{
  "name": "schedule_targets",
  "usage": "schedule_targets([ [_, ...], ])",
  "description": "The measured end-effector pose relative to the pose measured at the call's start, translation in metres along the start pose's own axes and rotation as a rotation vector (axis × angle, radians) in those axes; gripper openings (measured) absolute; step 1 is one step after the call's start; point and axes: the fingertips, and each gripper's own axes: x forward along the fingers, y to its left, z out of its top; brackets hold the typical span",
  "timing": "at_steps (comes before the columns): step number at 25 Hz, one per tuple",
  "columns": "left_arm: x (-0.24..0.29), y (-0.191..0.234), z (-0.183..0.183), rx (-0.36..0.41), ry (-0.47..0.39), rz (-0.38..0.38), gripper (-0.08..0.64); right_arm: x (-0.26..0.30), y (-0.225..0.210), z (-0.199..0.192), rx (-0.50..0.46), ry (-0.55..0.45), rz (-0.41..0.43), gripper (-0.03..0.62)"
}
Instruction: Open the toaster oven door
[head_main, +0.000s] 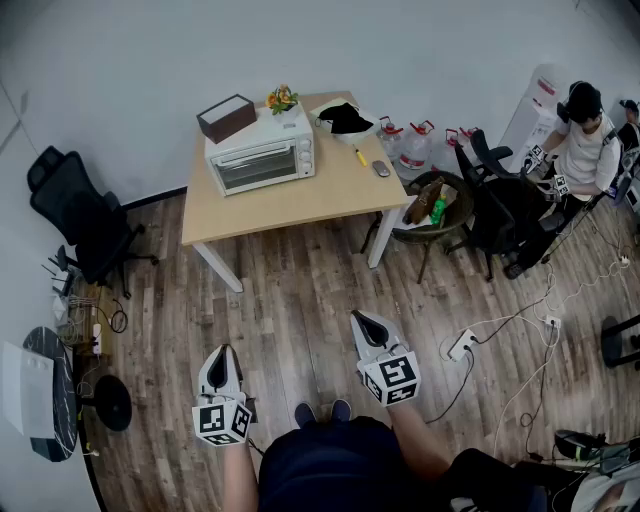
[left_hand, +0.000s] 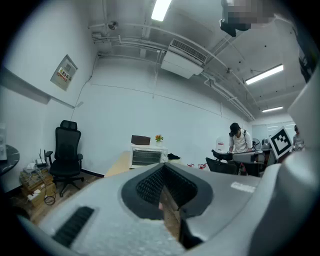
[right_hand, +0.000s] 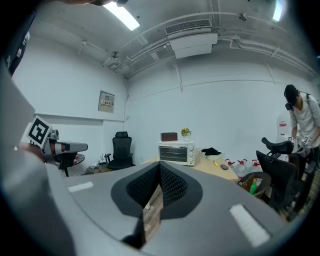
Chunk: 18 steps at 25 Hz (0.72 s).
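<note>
A white toaster oven (head_main: 260, 155) stands with its glass door closed at the back left of a light wooden table (head_main: 300, 198). It carries a brown box (head_main: 226, 117) on its top. Both grippers are held low over the wooden floor, far short of the table. My left gripper (head_main: 222, 352) has its jaws together with nothing in them, and so does my right gripper (head_main: 361, 319). In the left gripper view the toaster oven (left_hand: 146, 156) shows small beyond the left gripper (left_hand: 162, 167). The right gripper view has the oven (right_hand: 176, 152) past the right gripper (right_hand: 160, 165).
Flowers (head_main: 282, 98), a black cloth (head_main: 345, 118) and small items share the tabletop. A black office chair (head_main: 75, 215) stands left of the table, with a bin (head_main: 432, 205), another chair (head_main: 500, 215) and water jugs (head_main: 415, 142) to its right. A person (head_main: 585, 135) sits far right. A power strip (head_main: 460, 345) lies on the floor.
</note>
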Motion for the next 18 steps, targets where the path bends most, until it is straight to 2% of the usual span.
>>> schedule_targets([
  [8,0.000,-0.013,-0.008,0.009,0.017,0.004,-0.004,-0.010,-0.013,-0.006,0.037,-0.018,-0.003,0.008],
  [14,-0.001,-0.023,-0.013,0.019,0.016,0.026,-0.003,-0.017,-0.025,-0.012,0.025,-0.017,0.006,0.009],
  [18,-0.004,-0.030,-0.016,-0.001,0.008,0.029,-0.003,-0.021,-0.033,-0.019,0.050,-0.021,0.011,0.008],
])
